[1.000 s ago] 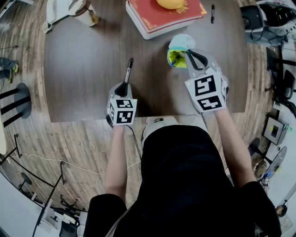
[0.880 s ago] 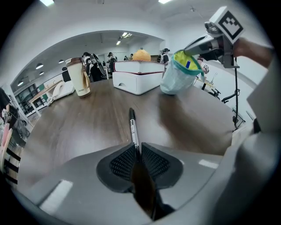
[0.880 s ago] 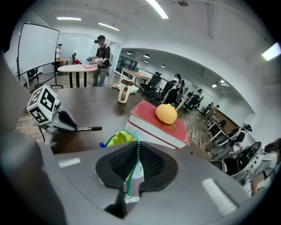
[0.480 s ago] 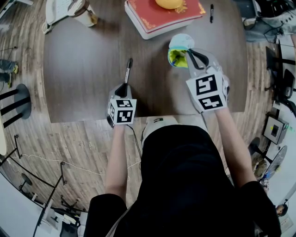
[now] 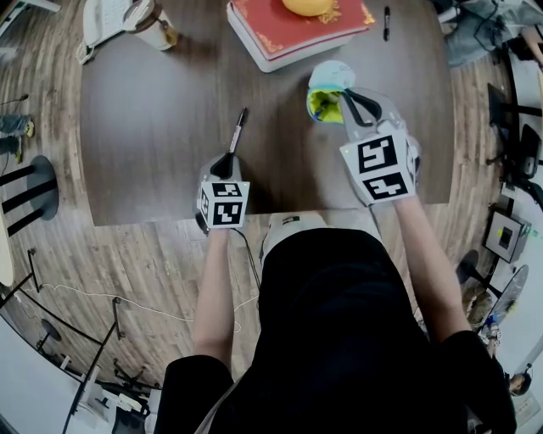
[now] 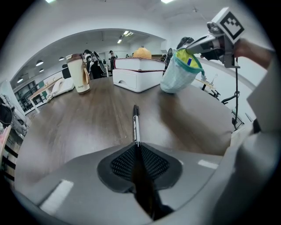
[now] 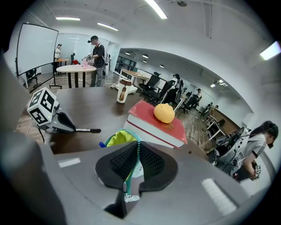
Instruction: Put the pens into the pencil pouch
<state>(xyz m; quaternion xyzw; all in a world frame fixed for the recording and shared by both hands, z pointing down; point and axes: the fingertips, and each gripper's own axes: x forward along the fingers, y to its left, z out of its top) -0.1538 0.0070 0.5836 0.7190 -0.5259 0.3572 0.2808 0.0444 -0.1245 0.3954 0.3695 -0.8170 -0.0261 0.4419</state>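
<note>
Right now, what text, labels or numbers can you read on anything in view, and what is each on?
No text is legible.
Tumbler: small dark label low on its side, too blurred to read.
Pen: marks on the barrel, too small to read.
Red book: gold ornament, no readable words.
Marker cubes: black-and-white square patterns, no letters.

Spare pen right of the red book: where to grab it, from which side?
Mid-barrel, from straight above. The pen lies flat on the table, pointing away from the person, so set the jaws across it, closing left-right in the head view. Bare table shows on both sides; the red book lies apart from it.
</note>
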